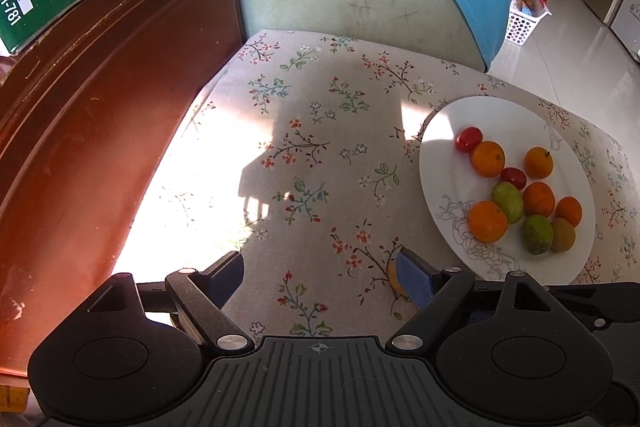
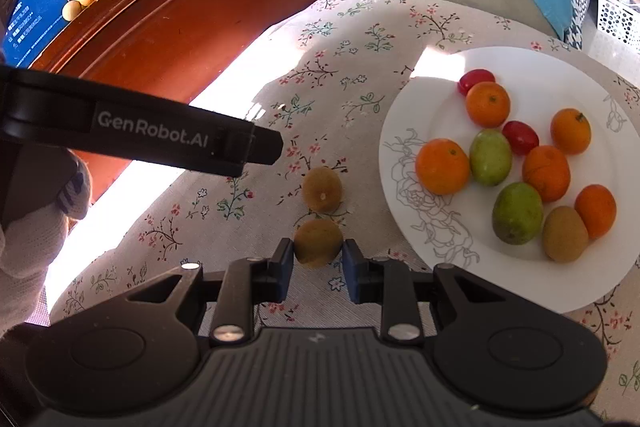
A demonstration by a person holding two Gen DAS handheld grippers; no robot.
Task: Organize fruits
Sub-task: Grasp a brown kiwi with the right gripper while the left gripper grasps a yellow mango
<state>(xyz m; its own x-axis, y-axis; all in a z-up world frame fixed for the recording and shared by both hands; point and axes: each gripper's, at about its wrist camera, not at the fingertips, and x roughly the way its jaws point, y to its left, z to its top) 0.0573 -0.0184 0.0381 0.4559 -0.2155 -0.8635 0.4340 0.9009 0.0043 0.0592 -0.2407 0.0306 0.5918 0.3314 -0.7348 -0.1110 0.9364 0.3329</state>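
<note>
The step in hand looks like gathering the loose fruit off the cloth onto the plate (image 2: 404,211); the right gripper (image 2: 318,259) has its blue pads set against either side of a small brown kiwi (image 2: 318,242) on the flowered cloth (image 2: 360,27), near the plate's left rim, so I judge it clenched on that kiwi, though the fruit may not yet be lifted; a second kiwi (image 2: 322,189) lies just beyond it on the cloth, the two nearly touching.

The left gripper (image 1: 320,273) hangs released over bare cloth, jaws wide and nothing between them; an orange edge peeps out behind its right pad, too hidden to name.

The next move probably calls for a gentle lift and a short carry to the right, setting down in the plate's open near-left part without nudging the neighbours, since round fruit rolls.

The plate is white glazed ware, smooth, with a grey line-drawn flower; it holds glossy oranges, two matte green oval fruits, two shiny red tomatoes and one fuzzy kiwi; the cloth is soft woven fabric, sunlit towards its left edge beside a polished dark wood cabinet (image 2: 192,7).
</note>
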